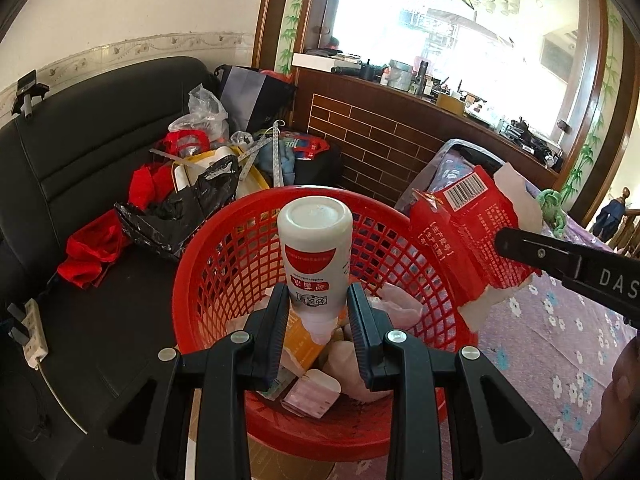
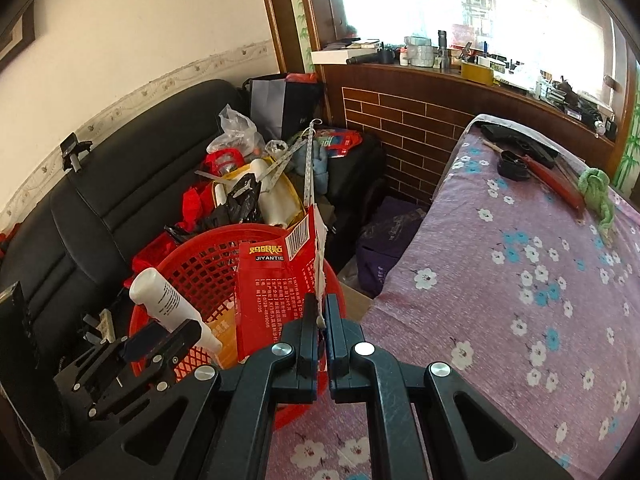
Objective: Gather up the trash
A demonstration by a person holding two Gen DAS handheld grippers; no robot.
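A red mesh basket (image 1: pixel 224 280) holds several pieces of paper and packaging trash. My left gripper (image 1: pixel 318 304) is shut on a white bottle (image 1: pixel 316 248) with a red label, held upside down over the basket. My right gripper (image 2: pixel 320 312) is shut on a flattened red carton (image 2: pixel 272 280) with a barcode, held at the basket's right rim (image 2: pixel 180 256). The carton (image 1: pixel 468 240) and the right gripper's finger (image 1: pixel 560 264) also show in the left wrist view. The bottle (image 2: pixel 168 304) and the left gripper (image 2: pixel 160 344) show in the right wrist view.
A black sofa (image 1: pixel 80 152) behind the basket carries a clutter of bags, red cloth and a black plastic bag (image 1: pixel 188 208). A table with a purple flowered cloth (image 2: pixel 520 280) lies to the right, with a green rag (image 2: pixel 596 192) and dark tools at its far end. A brick-patterned counter (image 1: pixel 380 140) stands behind.
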